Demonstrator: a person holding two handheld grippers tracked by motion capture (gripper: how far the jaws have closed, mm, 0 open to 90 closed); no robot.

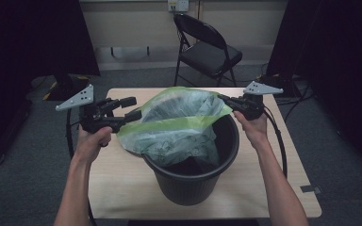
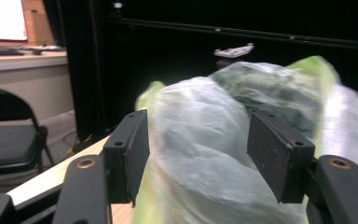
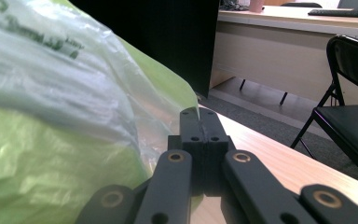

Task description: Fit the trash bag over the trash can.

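A black bin [image 1: 194, 184] stands on the wooden table [image 1: 118, 188]. A translucent bag with a green rim [image 1: 179, 120] is stretched over the bin's mouth and hangs partly inside it. My right gripper [image 1: 224, 99] is shut on the bag's right edge; in the right gripper view its jaws [image 3: 199, 122] meet with the green plastic [image 3: 51, 154] bunched to their left. My left gripper [image 1: 130, 108] stands open at the bag's left edge. In the left gripper view the bag [image 2: 200, 140] bulges between the spread pads [image 2: 131, 154], which stand apart from each other.
A black folding chair [image 1: 209, 48] stands on the floor beyond the table's far edge. Dark curtains flank both sides. Cables trail from each gripper over the table's sides. Bare tabletop lies in front of the bin and to its left.
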